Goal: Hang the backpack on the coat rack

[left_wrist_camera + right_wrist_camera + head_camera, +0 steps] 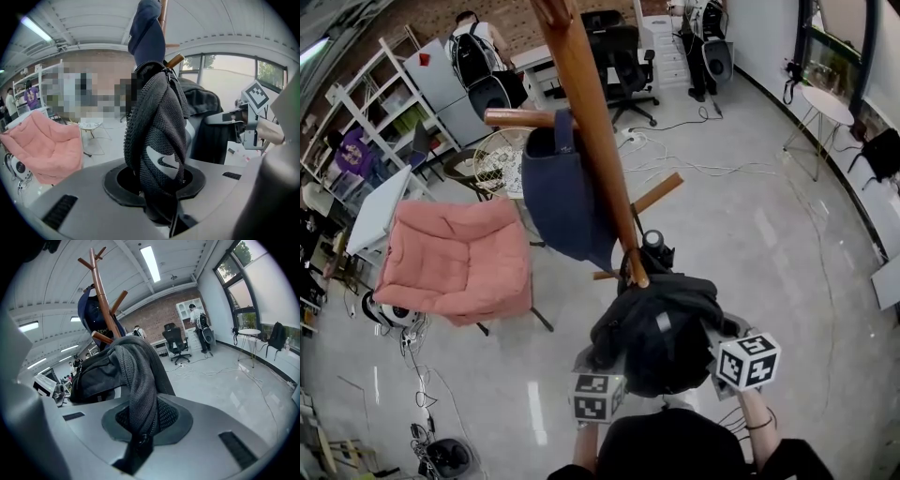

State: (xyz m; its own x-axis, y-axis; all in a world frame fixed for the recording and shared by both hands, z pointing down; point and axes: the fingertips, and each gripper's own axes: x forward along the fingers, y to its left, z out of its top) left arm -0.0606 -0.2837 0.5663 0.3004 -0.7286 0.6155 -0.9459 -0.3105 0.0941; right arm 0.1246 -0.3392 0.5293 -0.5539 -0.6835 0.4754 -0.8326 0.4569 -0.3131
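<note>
A black backpack (661, 328) hangs between my two grippers, close against the wooden coat rack pole (586, 122). Its top touches the pole beside a short low peg (605, 275); I cannot tell whether it is hooked there. My left gripper (605, 364) is shut on a black mesh shoulder strap (159, 140), which rises toward a peg (174, 60). My right gripper (719, 342) is shut on the other mesh strap (140, 394). A navy bag (562, 192) hangs from a higher peg (516, 118). The bag's body hides both sets of jaws in the head view.
A pink cushioned chair (455, 262) stands left of the rack, with a round wire table (502, 164) behind it. Further back are a black office chair (623, 56), desks and a person (473, 47). A small white table (825, 103) stands at the right. Cables (703, 169) lie on the floor.
</note>
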